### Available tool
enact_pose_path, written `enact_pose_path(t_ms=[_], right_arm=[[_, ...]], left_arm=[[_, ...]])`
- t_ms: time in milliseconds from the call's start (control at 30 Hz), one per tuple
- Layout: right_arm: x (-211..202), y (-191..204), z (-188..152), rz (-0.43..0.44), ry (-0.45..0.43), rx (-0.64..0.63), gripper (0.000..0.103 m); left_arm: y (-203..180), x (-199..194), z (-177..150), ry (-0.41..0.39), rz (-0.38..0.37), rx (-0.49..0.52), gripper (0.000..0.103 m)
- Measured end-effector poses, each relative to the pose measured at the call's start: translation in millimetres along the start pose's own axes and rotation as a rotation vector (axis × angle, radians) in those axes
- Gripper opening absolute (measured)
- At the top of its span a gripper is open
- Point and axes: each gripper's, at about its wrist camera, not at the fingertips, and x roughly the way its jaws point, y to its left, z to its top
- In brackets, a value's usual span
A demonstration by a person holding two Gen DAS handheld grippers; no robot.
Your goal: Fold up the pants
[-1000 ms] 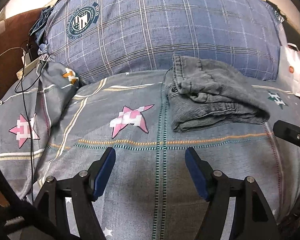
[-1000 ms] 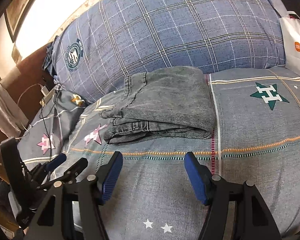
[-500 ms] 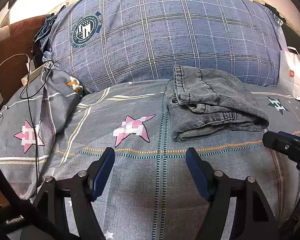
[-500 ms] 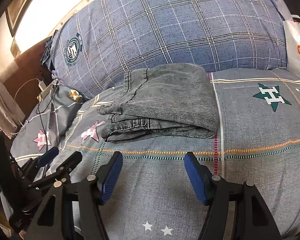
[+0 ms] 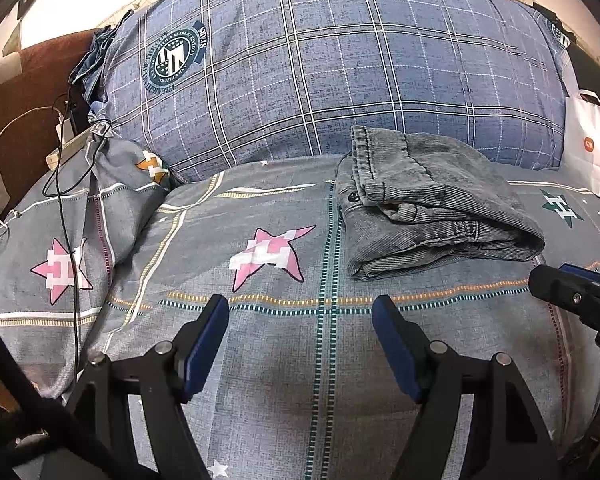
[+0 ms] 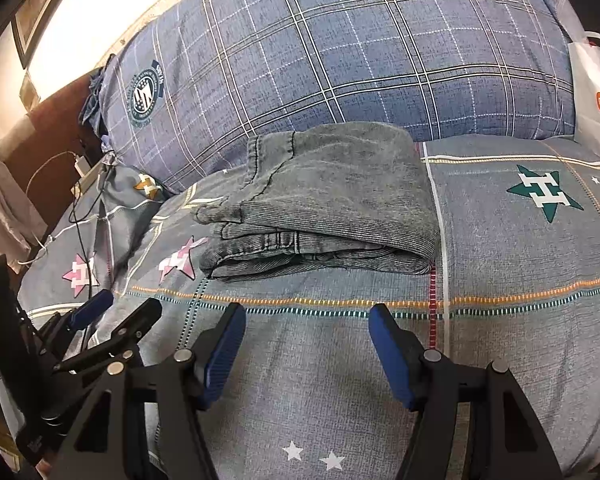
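Your pants [image 6: 324, 200] lie folded in one neat stack on the bed [image 6: 500, 340], near its far edge against the big pillow [image 6: 340, 48]. The stack's long side runs left to right, straight ahead of your right gripper [image 6: 306, 344], which is nearer. Your left gripper [image 5: 300, 336] sits off to the stack's left. Both grippers have their fingers wide apart, holding nothing. One pants, two grippers, one pillow.

Folded grey pants [image 5: 432, 208] lie on the bedspread [image 5: 260, 360] beyond the left gripper [image 5: 300, 320], its jaws apart.
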Motion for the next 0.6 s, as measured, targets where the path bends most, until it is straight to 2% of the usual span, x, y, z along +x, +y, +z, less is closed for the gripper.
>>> enact_pose_path(t_ms=[600], right_arm=[[2.9,1.8,-1.7,-0.004,0.012,-0.005,0.067]], left_arm=[[2.7,-3.6,1.3,-0.023,0.012,-0.023,0.076]])
